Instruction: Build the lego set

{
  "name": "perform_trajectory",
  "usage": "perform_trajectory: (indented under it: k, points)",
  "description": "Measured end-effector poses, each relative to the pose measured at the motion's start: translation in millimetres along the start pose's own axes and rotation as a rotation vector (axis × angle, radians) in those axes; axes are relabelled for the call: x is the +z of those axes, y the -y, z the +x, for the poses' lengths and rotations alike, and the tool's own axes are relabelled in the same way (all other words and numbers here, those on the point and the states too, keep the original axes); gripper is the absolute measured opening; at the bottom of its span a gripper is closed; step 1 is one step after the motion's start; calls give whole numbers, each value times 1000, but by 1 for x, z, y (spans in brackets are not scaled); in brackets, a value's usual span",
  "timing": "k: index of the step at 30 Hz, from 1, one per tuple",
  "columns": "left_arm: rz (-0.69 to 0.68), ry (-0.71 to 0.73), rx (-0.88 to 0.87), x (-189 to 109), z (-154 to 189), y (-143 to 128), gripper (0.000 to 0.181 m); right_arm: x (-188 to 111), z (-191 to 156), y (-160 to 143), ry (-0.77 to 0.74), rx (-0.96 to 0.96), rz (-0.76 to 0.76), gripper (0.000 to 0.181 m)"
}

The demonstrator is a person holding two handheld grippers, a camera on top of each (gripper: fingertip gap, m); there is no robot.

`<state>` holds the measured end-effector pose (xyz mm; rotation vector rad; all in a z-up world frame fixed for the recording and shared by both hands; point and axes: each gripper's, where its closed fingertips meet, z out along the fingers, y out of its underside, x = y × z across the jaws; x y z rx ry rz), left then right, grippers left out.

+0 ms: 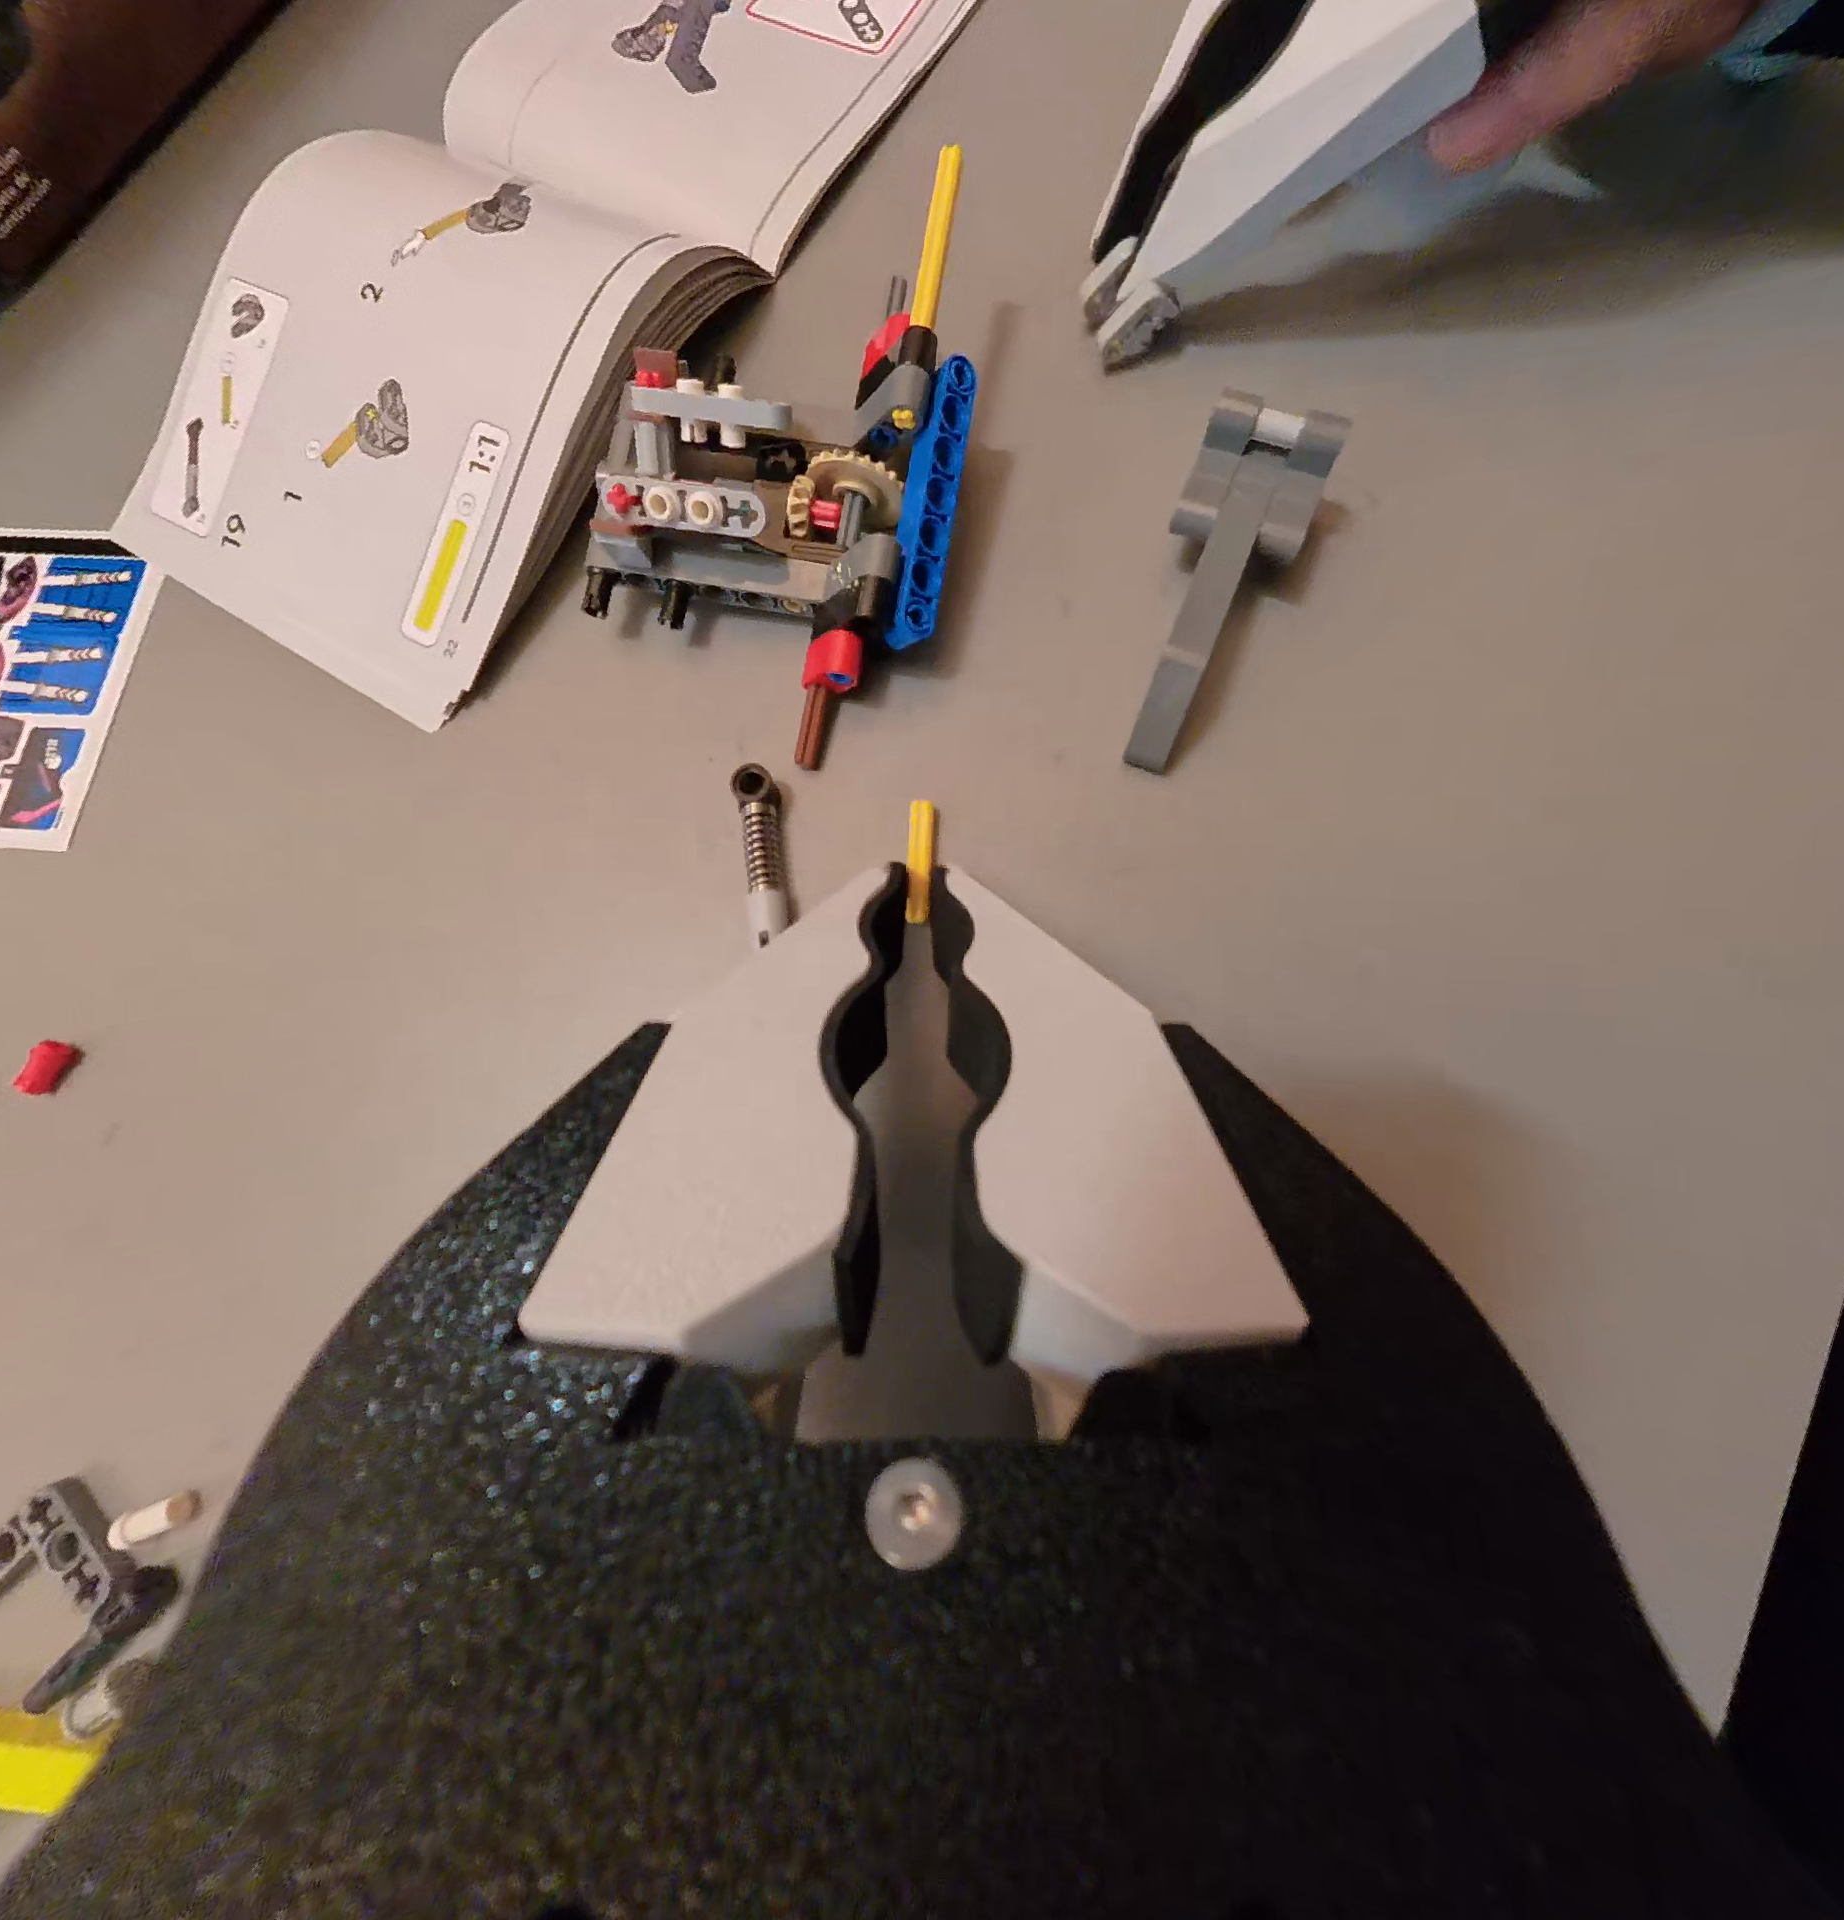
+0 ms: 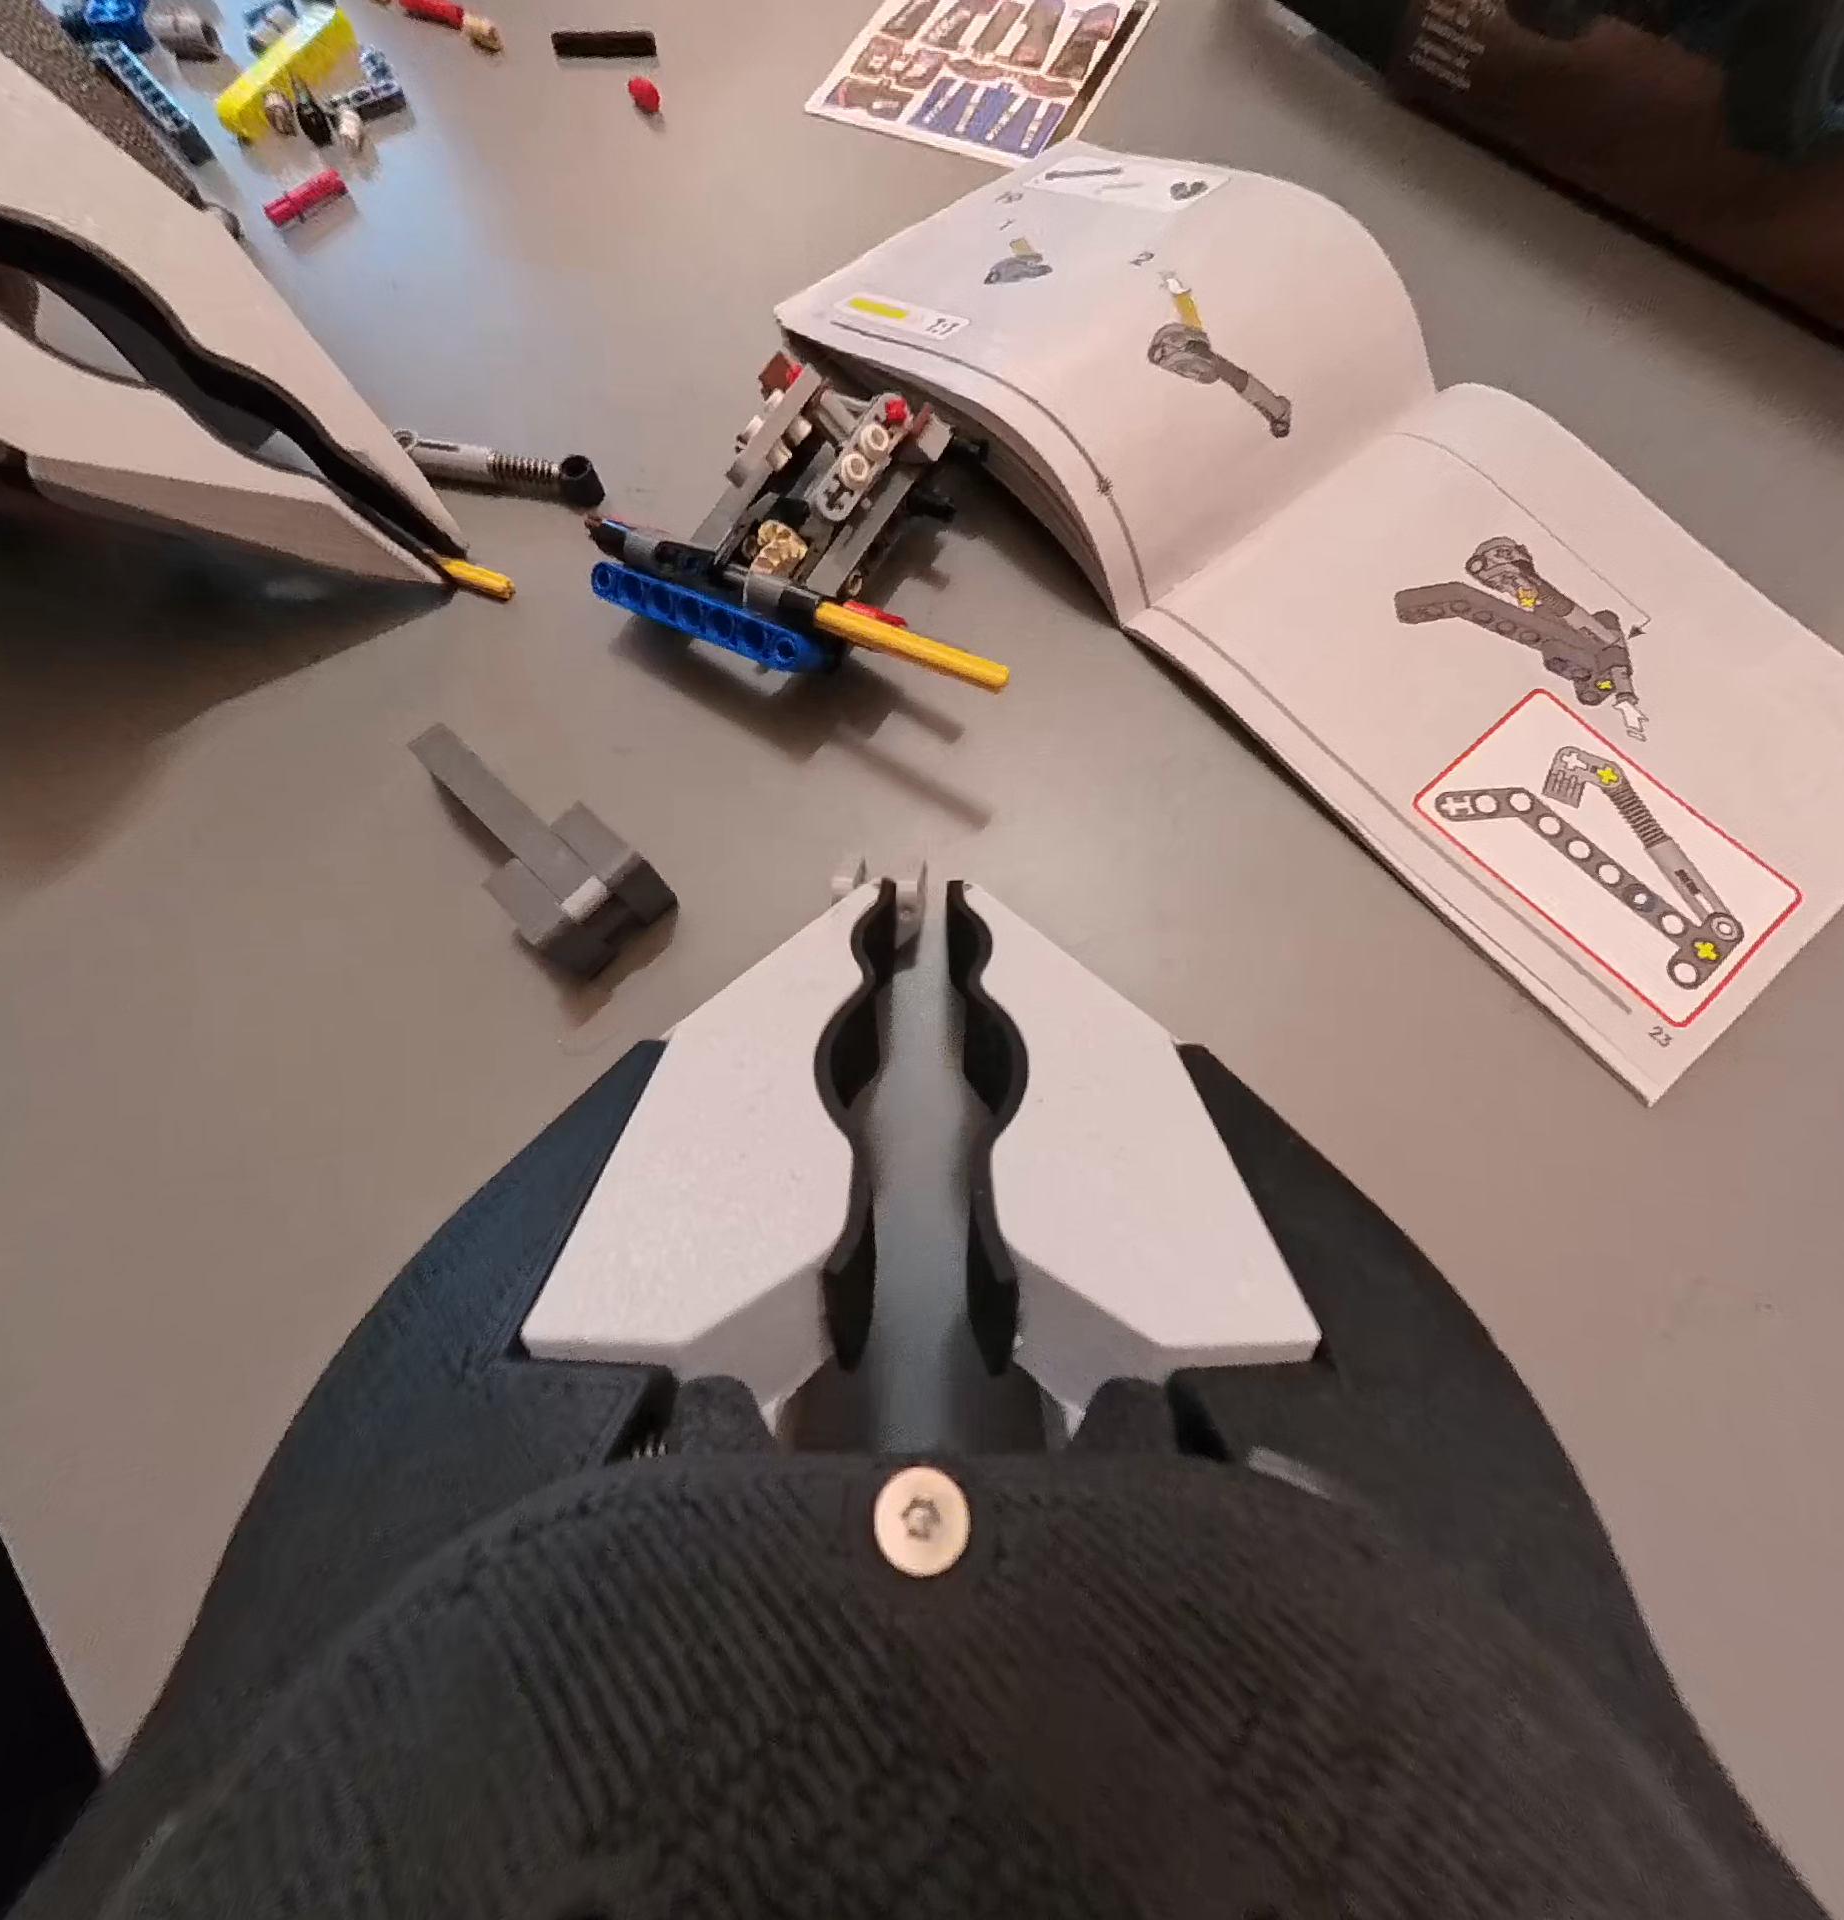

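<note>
One short yellow axle [image 1: 919, 860] points straight forward from the left claw [image 1: 919, 883].

1. The left wrist view looks forward and steeply down along the left gripper [image 1: 920, 883], close above the grey table [image 1: 1417, 935]; the open instruction booklet [image 1: 398, 395] lies toward its upper left.
2. The right wrist view looks forward and down along the right gripper [image 2: 915, 896], at a lower slant, from roughly the opposite side of the table; the booklet lies to its right.
3. Both views share the partly built model [image 1: 783, 499], the spring part [image 1: 762, 842], the grey lever piece [image 1: 1230, 561], the booklet and the sticker sheet [image 1: 35, 686].
4. Each view shows the other gripper at its edge.
</note>
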<state>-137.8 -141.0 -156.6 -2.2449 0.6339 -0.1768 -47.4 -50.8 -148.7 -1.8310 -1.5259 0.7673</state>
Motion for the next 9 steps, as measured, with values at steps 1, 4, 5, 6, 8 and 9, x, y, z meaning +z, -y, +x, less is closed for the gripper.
perform_trajectory:
  k: [1,4,5,6,8,9]
  points:
    - [2,-3,-2,0,0,0,2,0,-1,0,0,-10,-1,6]
    - [10,-4,-5,-1,1,0,2,0,-3,0,1,-22,-1,3]
    - [10,-4,-3,-1,1,-1,2,0,-3,-1,2,-20,-1,3]
    - [10,-6,-2,-1,1,-1,2,-1,-3,-1,4,-17,-3,3]
    - [11,-8,-4,-1,1,-1,2,-1,-2,-1,1,-16,-1,5]
    - [11,-10,-5,-1,1,-1,2,-1,-3,-1,9,-21,-1,3]
